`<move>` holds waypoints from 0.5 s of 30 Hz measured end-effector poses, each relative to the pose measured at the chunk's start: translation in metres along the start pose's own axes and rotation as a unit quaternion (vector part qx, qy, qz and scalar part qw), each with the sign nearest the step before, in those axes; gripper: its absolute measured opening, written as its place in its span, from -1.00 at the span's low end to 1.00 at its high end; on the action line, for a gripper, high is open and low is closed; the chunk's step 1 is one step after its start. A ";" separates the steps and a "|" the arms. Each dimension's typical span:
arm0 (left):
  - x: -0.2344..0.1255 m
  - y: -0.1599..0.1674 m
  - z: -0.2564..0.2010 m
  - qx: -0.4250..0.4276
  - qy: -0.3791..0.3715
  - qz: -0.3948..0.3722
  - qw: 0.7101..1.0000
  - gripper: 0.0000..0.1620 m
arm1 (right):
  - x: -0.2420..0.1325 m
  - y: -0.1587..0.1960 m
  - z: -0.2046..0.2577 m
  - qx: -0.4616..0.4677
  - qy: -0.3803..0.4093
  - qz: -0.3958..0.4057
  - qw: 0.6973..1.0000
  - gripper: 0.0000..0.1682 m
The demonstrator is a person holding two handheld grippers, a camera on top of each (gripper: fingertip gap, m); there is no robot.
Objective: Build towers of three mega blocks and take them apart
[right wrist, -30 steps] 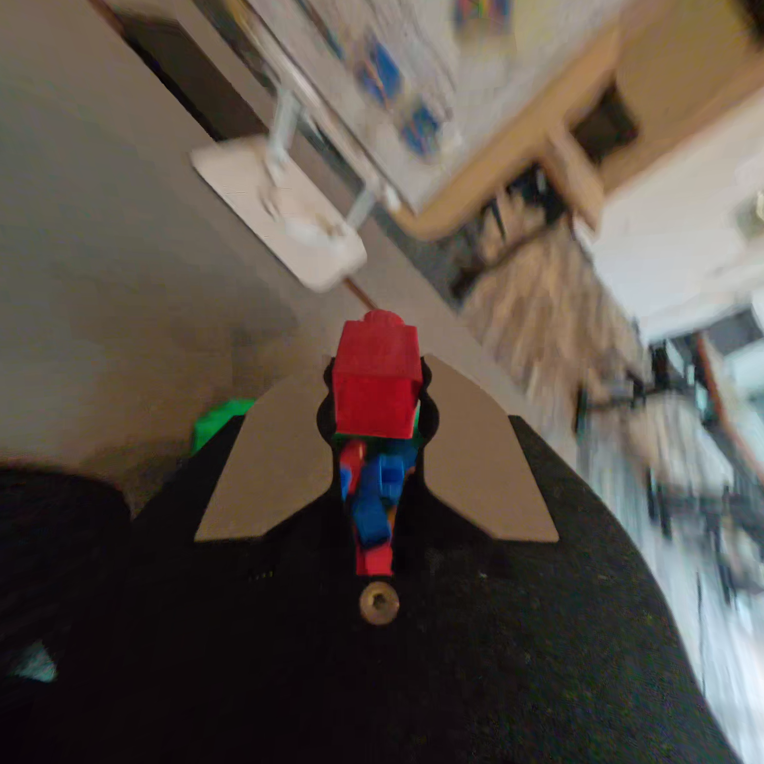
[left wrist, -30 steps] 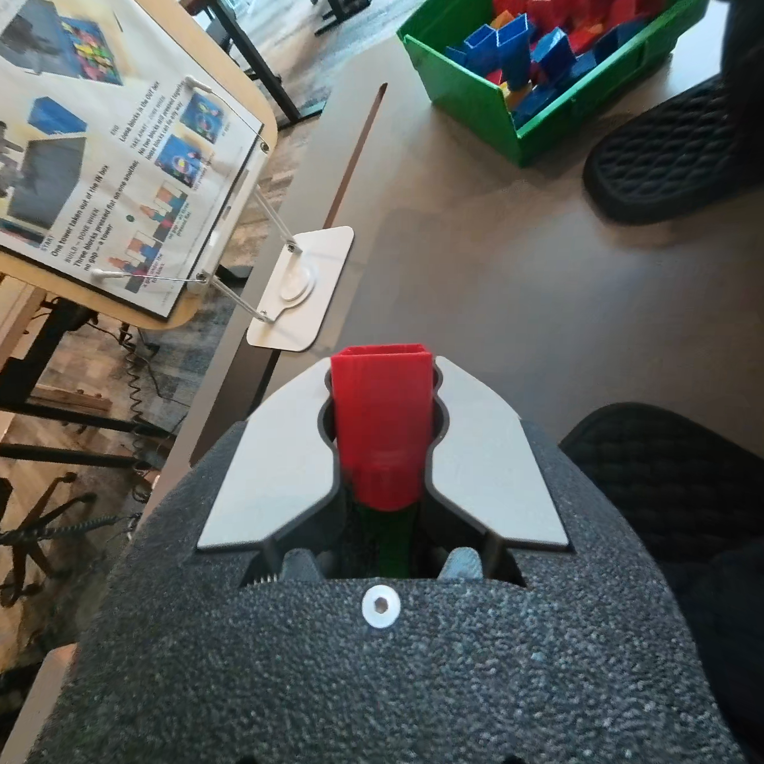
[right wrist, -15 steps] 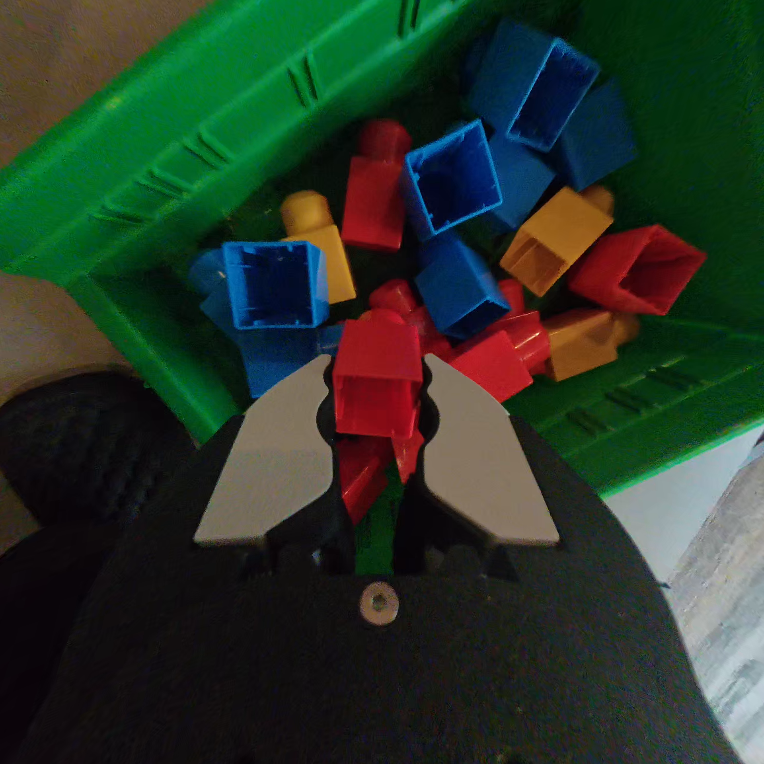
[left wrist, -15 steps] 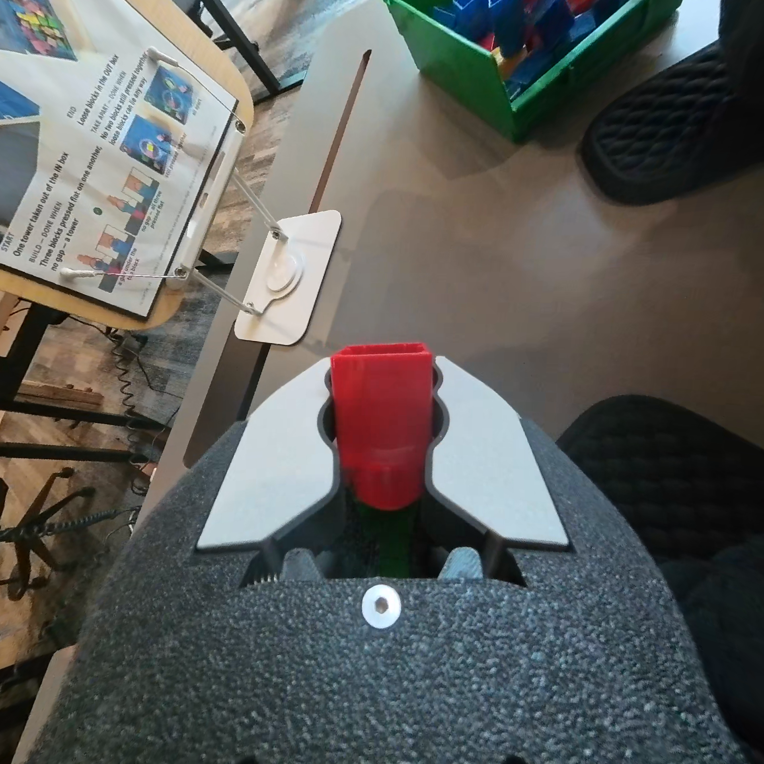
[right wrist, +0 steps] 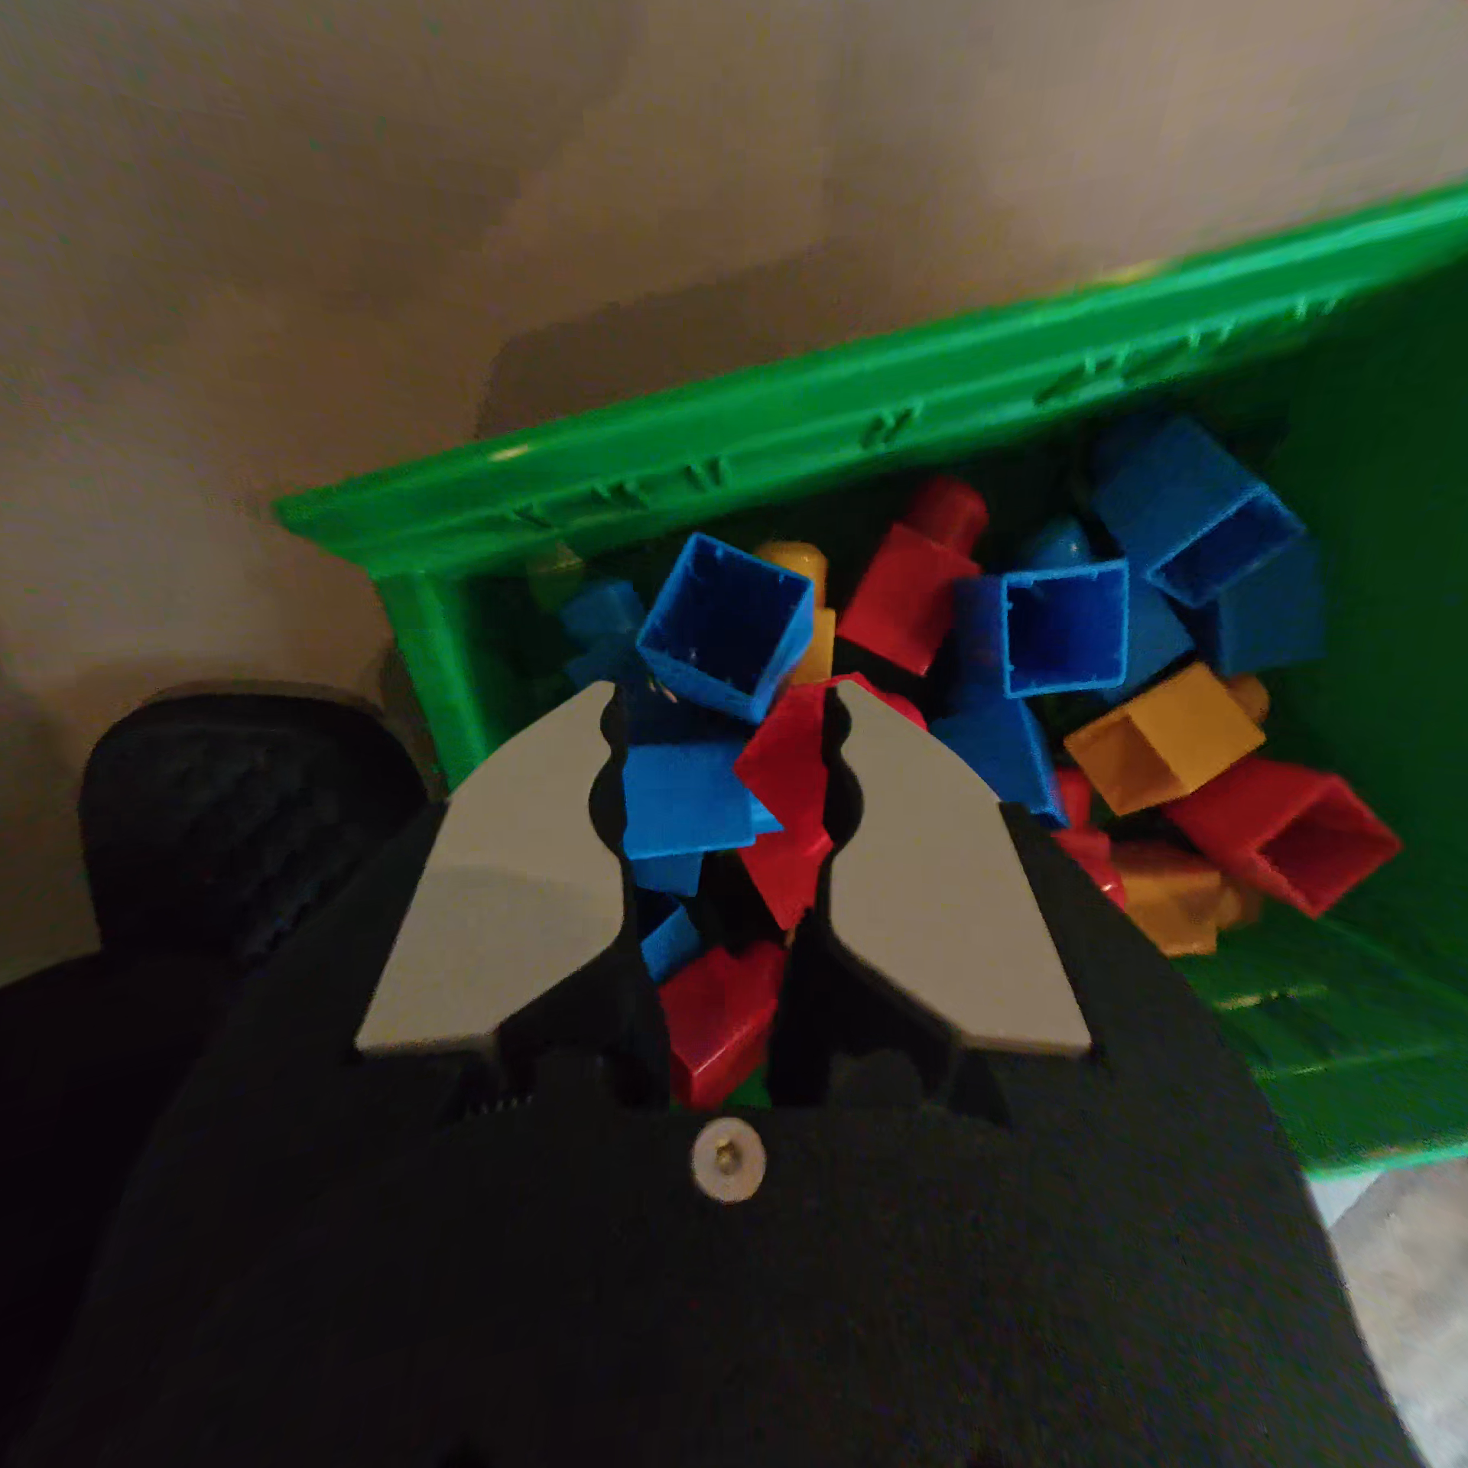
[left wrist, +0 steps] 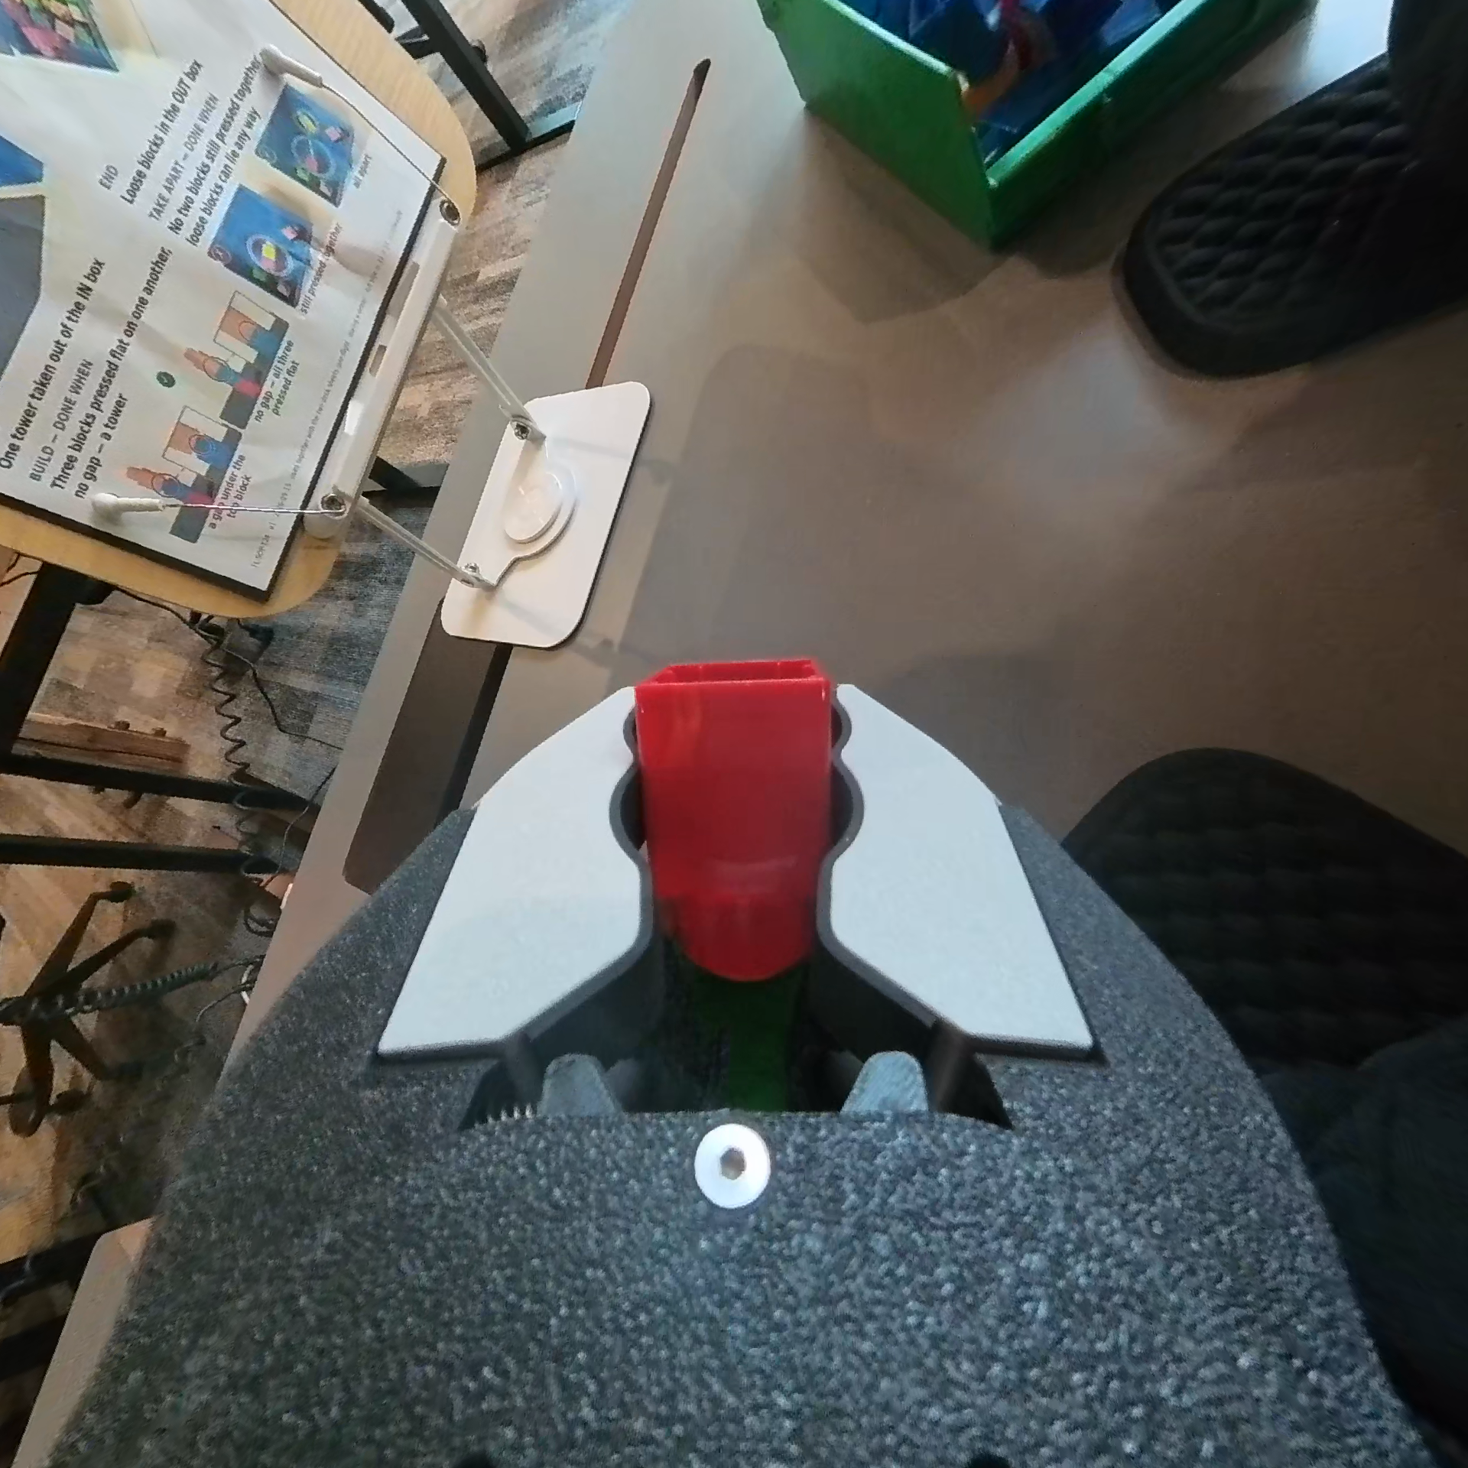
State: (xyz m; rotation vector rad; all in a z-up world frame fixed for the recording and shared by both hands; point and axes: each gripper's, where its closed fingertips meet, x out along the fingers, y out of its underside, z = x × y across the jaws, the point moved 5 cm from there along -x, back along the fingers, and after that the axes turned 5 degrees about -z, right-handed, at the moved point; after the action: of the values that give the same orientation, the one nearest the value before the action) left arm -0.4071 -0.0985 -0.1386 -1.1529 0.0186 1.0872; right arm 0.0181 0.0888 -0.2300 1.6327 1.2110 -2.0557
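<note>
In the left wrist view my left gripper (left wrist: 735,699) is shut on a red mega block (left wrist: 731,794). The block's hollow end points forward and it is held above the grey table (left wrist: 953,556). In the right wrist view my right gripper (right wrist: 719,699) hangs over the green bin (right wrist: 715,445) with its fingers apart. A red block (right wrist: 786,794) sits tilted in the gap beside the right finger and looks loose. Loose blue (right wrist: 723,627), yellow (right wrist: 1160,739) and red (right wrist: 1287,842) blocks lie in the bin below. The bin also shows at the far right in the left wrist view (left wrist: 890,151).
A sheet holder (left wrist: 198,318) on a white base (left wrist: 548,516) stands at the table's left edge. Black textured shapes sit near the bin (left wrist: 1287,238), at the lower right (left wrist: 1271,913), and left of the bin in the right wrist view (right wrist: 238,810). The left gripper's tips are roughly 45 cm from the right gripper's.
My right gripper swung over the bin with a red block, then opened; the block now sits tilted and loose. My left gripper drew back slightly, still holding its red block.
</note>
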 end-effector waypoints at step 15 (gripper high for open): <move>0.003 -0.004 0.000 0.008 0.004 -0.012 1.000 -0.50 | -0.045 -0.055 0.042 -0.193 0.032 -0.183 0.963 -0.34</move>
State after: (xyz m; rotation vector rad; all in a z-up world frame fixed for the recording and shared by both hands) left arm -0.4027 -0.0966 -0.1372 -1.1405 0.0192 1.0609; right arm -0.0305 0.0797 -0.1640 1.3763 1.9164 -1.8011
